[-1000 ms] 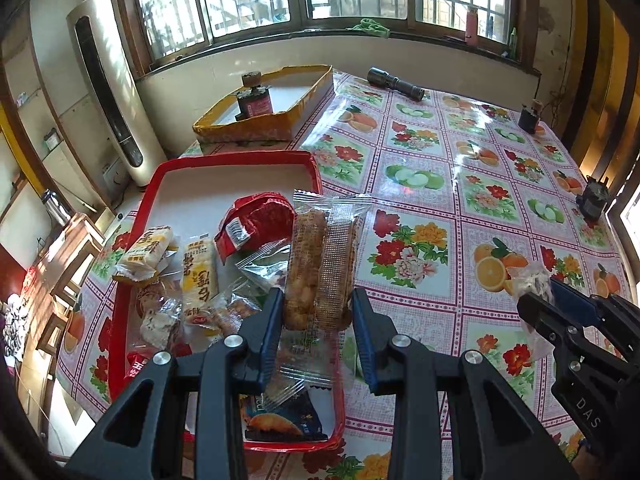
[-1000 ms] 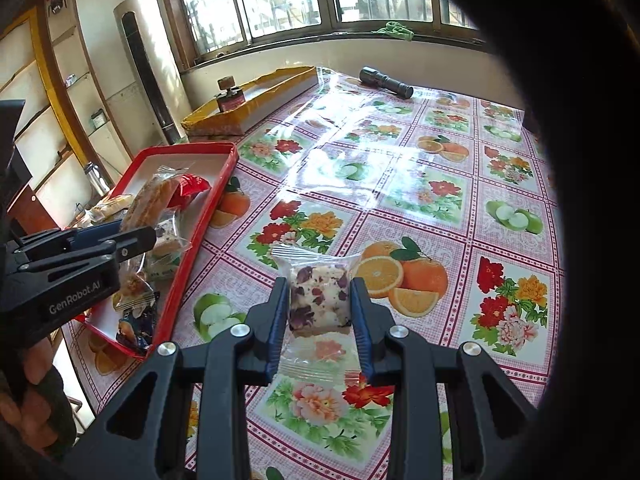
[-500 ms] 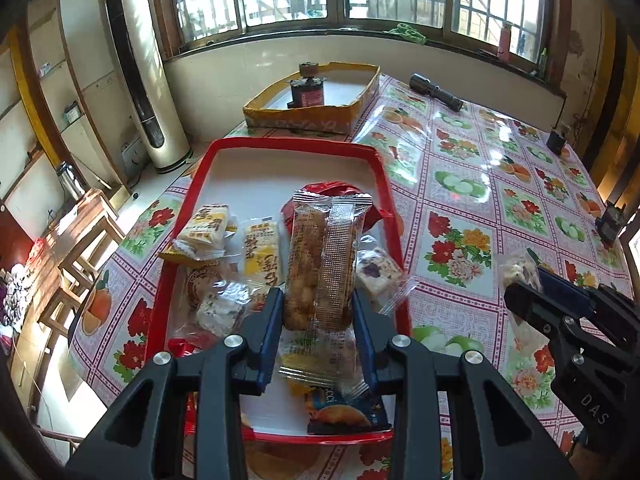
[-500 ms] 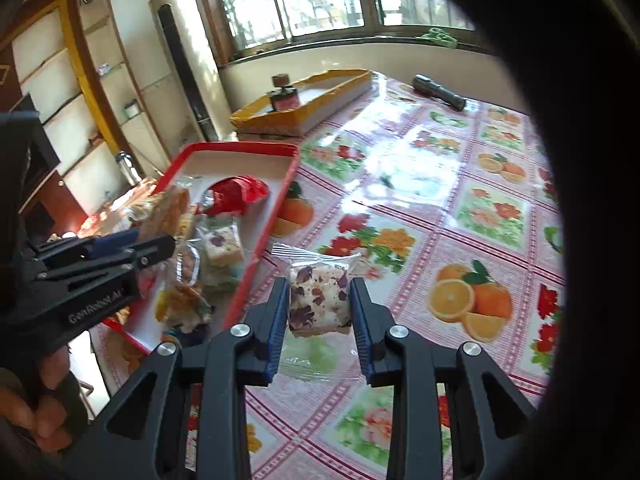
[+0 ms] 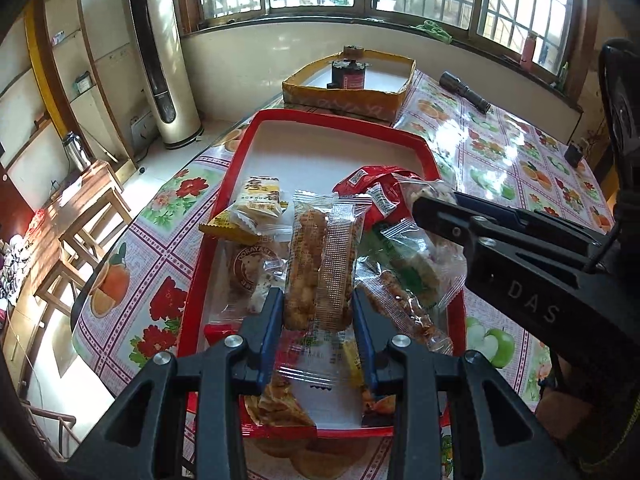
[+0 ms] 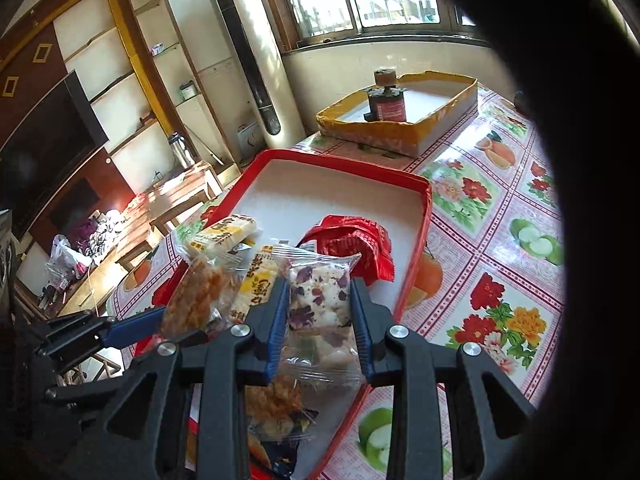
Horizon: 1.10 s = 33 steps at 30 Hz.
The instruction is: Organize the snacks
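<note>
A red tray (image 5: 320, 122) (image 6: 344, 168) lies on the floral tablecloth and holds several wrapped snacks, among them a red packet (image 5: 372, 188) (image 6: 352, 240) and yellow packets (image 5: 256, 196) (image 6: 228, 232). My left gripper (image 5: 318, 308) is shut on a clear packet of brown fried snack (image 5: 320, 260) (image 6: 200, 300), held above the tray's near half. My right gripper (image 6: 320, 300) is shut on a clear packet of white nougat with purple bits (image 6: 320, 292), held over the tray's right side. It enters the left wrist view from the right (image 5: 424, 200).
A yellow cardboard box (image 5: 348, 96) (image 6: 400, 128) with a dark jar (image 5: 347, 70) (image 6: 386, 98) stands behind the tray. A black flashlight (image 5: 464, 92) lies at the table's far side. A white tower air conditioner (image 5: 160, 60) and wooden stools (image 5: 80, 216) stand left of the table.
Both grippers moved left over the tray with their packets held. The right gripper came from the bare tablecloth to above the tray, close beside the left one.
</note>
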### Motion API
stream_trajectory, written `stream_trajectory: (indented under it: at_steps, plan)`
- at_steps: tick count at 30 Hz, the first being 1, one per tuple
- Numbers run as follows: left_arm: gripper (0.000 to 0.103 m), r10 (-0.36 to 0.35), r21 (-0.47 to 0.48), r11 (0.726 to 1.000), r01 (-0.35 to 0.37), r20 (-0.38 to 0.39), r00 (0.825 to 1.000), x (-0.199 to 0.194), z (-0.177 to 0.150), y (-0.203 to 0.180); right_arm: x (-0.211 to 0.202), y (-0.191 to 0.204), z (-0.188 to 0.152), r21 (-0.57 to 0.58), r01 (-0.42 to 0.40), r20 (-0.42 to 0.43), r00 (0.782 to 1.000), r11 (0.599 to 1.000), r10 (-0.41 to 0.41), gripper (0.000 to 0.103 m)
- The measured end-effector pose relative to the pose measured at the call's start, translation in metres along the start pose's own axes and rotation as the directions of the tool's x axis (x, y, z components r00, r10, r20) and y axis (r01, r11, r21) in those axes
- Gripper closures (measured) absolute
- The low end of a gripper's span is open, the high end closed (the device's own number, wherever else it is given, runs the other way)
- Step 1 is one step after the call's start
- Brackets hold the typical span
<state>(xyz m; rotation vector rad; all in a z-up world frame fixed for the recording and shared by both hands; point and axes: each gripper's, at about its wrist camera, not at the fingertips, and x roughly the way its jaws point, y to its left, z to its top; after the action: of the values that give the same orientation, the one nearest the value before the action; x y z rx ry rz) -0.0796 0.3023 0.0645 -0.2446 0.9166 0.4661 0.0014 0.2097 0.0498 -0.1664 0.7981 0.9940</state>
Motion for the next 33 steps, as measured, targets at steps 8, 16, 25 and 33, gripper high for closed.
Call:
stream_trajectory:
  at_steps: [8, 16, 25, 33]
  plan:
    - [0.069, -0.004, -0.005, 1.0, 0.004, -0.015, 1.0, 0.008, 0.0, 0.004, 0.017, 0.005, 0.008, -0.009, -0.01, -0.011, 1.0, 1.0, 0.01, 0.07]
    - [0.069, 0.005, -0.013, 1.0, -0.005, -0.029, 1.0, 0.018, 0.001, 0.007, 0.032, 0.002, 0.013, -0.006, -0.016, -0.017, 1.0, 1.0, 0.016, 0.07]
    - [0.063, 0.017, -0.019, 1.0, -0.017, -0.026, 1.0, 0.025, 0.004, 0.007, 0.046, 0.0, 0.02, -0.012, -0.024, -0.021, 0.999, 1.0, 0.024, 0.07]
    - [0.042, 0.04, -0.005, 0.999, -0.04, -0.02, 0.999, 0.024, 0.003, 0.004, 0.048, -0.005, 0.023, -0.024, -0.055, -0.026, 0.998, 0.998, 0.055, 0.064]
